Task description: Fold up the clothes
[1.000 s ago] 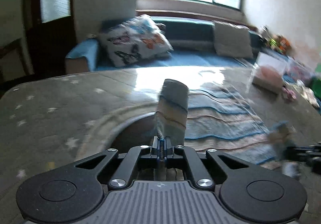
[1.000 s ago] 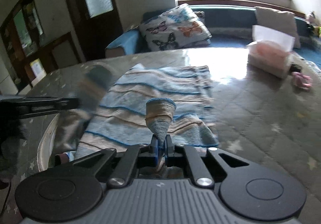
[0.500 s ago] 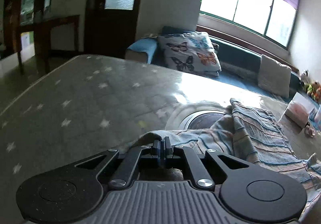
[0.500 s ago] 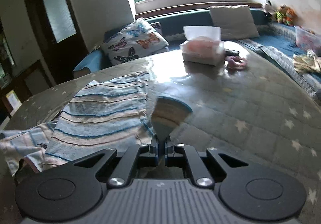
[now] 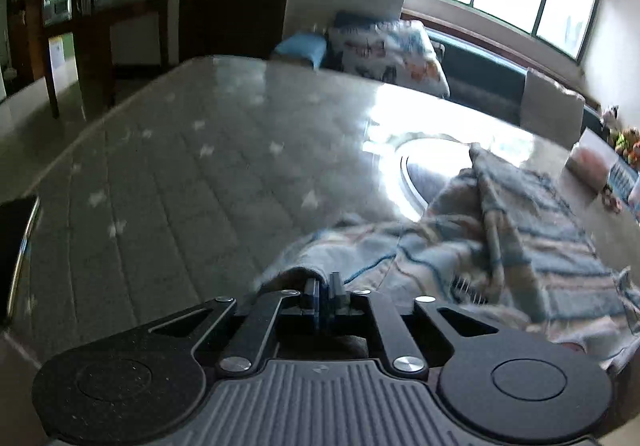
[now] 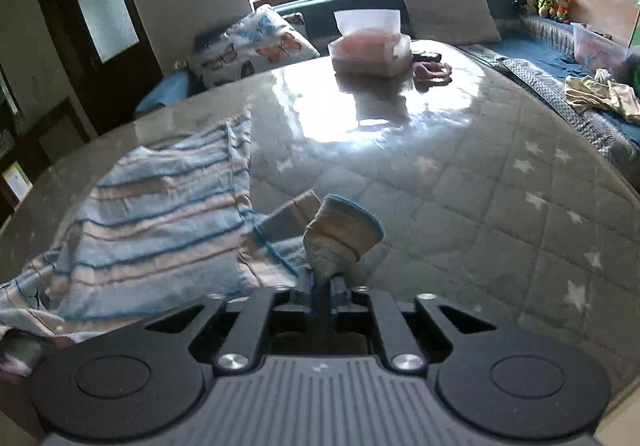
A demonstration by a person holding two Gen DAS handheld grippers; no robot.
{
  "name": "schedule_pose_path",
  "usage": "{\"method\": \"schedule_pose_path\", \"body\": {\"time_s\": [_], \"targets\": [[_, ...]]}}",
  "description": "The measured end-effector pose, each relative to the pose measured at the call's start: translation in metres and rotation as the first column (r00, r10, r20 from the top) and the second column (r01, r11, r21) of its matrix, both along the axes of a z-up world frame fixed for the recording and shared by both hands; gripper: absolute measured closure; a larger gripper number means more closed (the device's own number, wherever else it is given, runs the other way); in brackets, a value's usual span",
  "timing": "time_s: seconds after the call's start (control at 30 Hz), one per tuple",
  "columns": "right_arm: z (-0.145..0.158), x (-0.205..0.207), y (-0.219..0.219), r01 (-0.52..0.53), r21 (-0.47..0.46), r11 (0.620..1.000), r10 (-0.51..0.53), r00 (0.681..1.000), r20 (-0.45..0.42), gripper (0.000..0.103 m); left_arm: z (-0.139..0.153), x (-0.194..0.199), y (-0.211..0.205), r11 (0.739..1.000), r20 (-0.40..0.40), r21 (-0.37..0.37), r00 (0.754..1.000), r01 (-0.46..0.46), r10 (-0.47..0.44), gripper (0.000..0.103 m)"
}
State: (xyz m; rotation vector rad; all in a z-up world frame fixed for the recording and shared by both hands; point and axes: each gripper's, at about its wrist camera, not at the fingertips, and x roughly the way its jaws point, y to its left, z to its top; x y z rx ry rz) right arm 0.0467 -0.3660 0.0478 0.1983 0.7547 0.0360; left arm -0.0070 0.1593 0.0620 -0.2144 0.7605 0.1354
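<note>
**Q:** Striped garment [image 6: 160,214] — where does it lie?

**A:** It is spread, partly rumpled, across a large table under a quilted grey cover with white stars [image 6: 500,182]. It is a soft knit with blue, pink and beige stripes. In the left wrist view [image 5: 500,246] it bunches to the right, one fold ridged up, its far edge over a shiny round inset [image 5: 424,166] in the tabletop.

**Q:** What are the tools doing?

**A:** The right gripper [image 6: 320,282] is clamped on a corner of the cloth, which flares upward from the closed jaws like a small cone. The left gripper [image 5: 324,290] has its jaws nearly together at an edge of the same cloth; the picture is blurred, so I cannot tell whether it truly grips.

**Q:** What else is there?

**A:** A blue sofa bench [image 6: 560,54] runs under the window behind the table, with a butterfly-print cushion [image 6: 256,42] on it. On the far side of the table stands a tissue box [image 6: 372,50], and just beside it a small dark pink item [image 6: 432,68], too small to name.
</note>
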Motion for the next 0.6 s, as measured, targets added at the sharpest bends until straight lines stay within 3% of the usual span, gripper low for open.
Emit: {"method": "schedule_pose_path", "body": {"time_s": [0.1, 0.2, 0.27, 0.4, 0.6], "targets": [[0.007, -0.002, -0.004, 0.0, -0.03, 1.0, 0.0, 1.0, 0.0, 0.082, 0.001, -0.004, 0.0, 0.999, -0.015, 0.033, 1.0, 0.026, -0.026, 0.092], [0.014, -0.004, -0.007, 0.0, -0.06, 0.998, 0.0, 1.0, -0.001, 0.081, 0.007, -0.004, 0.002, 0.996, -0.013, 0.086, 0.999, 0.036, -0.035, 0.082], [0.019, -0.003, -0.009, -0.003, -0.08, 0.997, 0.003, 1.0, 0.001, 0.081, 0.013, -0.007, 0.003, 0.993, 0.002, 0.11, 0.999, 0.04, -0.04, 0.069], [0.026, 0.013, -0.005, -0.032, -0.102, 0.994, 0.034, 0.999, 0.014, 0.081, 0.021, 0.002, 0.003, 0.989, 0.02, 0.144, 0.999, 0.035, -0.038, 0.069], [0.029, 0.064, 0.026, -0.147, -0.096, 0.984, 0.149, 0.989, 0.016, 0.081, 0.018, 0.038, -0.009, 0.989, 0.024, 0.132, 0.998, 0.059, -0.063, 0.069]]}}
